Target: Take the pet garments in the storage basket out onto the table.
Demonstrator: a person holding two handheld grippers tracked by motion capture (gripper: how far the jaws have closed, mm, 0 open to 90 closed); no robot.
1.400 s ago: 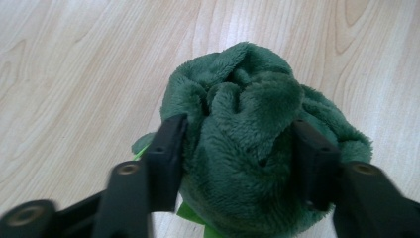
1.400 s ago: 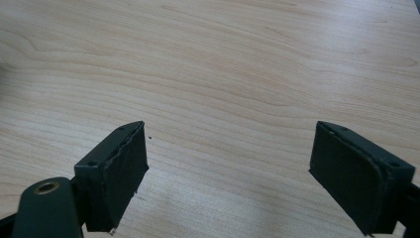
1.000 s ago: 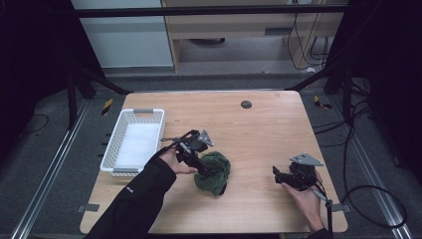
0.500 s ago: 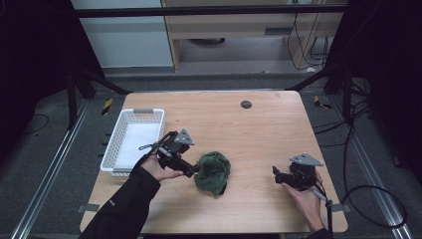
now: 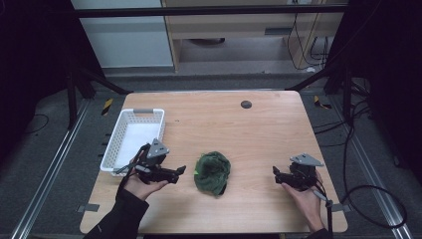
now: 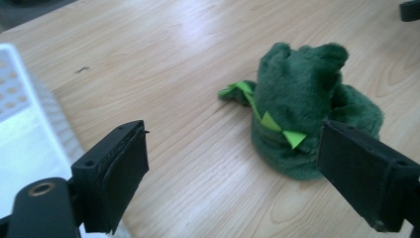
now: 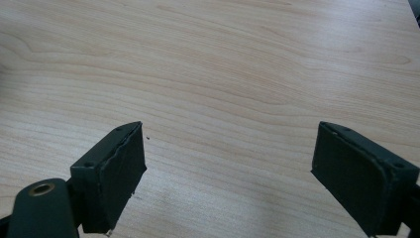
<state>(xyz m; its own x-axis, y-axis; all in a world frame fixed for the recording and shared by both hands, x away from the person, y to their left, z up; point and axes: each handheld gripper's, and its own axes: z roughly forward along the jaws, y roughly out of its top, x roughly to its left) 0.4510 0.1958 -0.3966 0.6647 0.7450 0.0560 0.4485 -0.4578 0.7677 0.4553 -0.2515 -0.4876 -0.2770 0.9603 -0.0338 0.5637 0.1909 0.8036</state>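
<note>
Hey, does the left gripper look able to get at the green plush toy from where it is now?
Probably yes. The left gripper is open and points at the green plush toy, with bare table between them. The white basket sits behind it, out of the way.

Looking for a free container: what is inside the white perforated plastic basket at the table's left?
The white perforated plastic basket shows a bare white floor; the left gripper hides its near corner.
</note>
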